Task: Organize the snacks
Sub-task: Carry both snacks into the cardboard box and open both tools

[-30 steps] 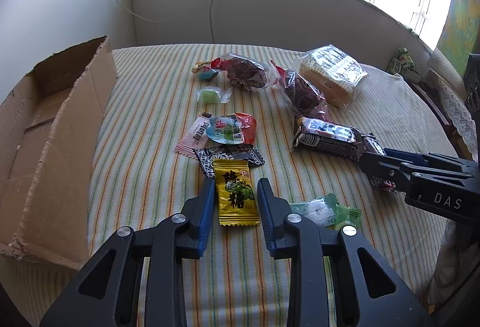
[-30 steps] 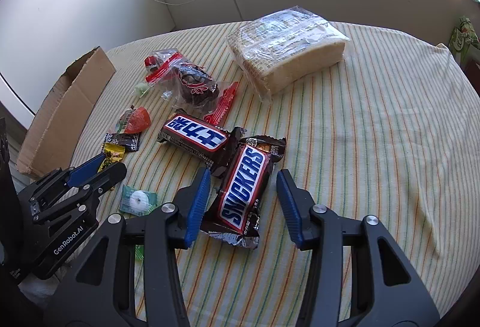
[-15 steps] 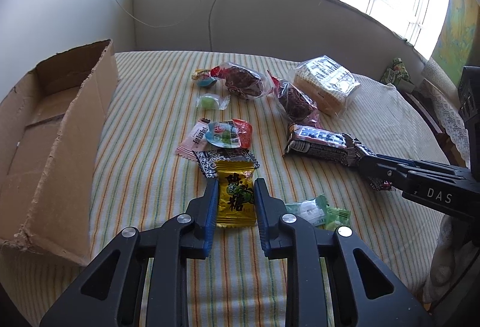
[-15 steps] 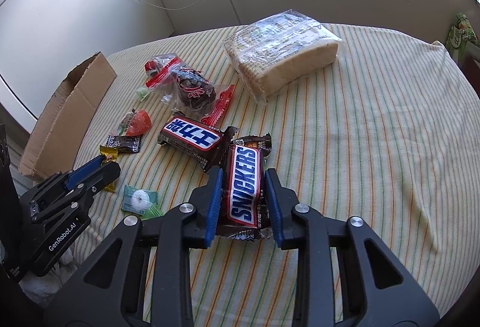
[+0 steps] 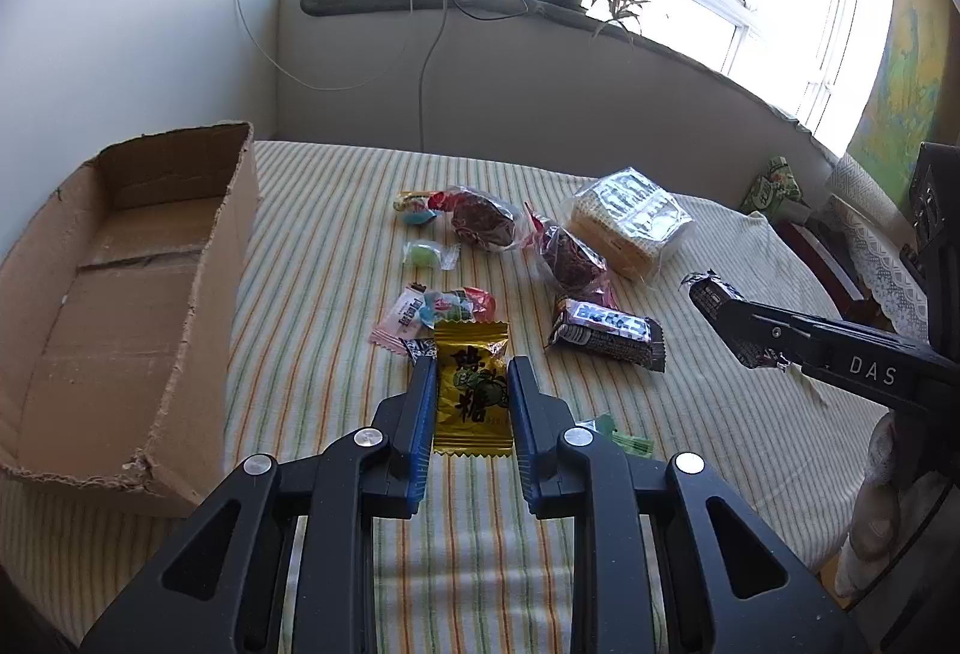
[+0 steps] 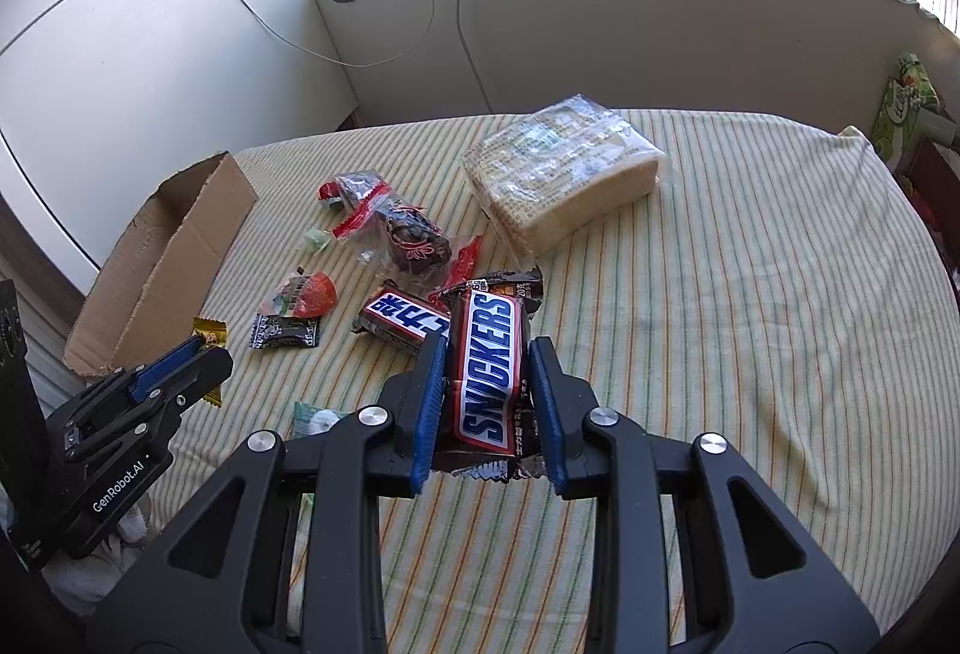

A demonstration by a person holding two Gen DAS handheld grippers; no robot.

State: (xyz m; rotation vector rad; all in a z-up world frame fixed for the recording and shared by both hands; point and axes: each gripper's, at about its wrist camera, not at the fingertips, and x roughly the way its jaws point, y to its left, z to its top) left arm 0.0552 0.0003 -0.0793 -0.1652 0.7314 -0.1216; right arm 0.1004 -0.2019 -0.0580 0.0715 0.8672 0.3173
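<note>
Now the left gripper (image 5: 471, 384) clamps a yellow candy packet (image 5: 472, 395), the right gripper (image 6: 487, 372) a brown Snickers bar (image 6: 489, 366).

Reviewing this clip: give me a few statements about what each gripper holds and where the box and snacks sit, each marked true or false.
1. The right gripper is shut on the Snickers bar. True.
2. The left gripper holds a red packet. False: it is shut on the yellow candy packet.
3. The cardboard box already holds several snacks. False: no snacks show inside it.
4. The wrapped bread lies on the striped tablecloth. True.
5. A second chocolate bar lies on the cloth. True.
</note>
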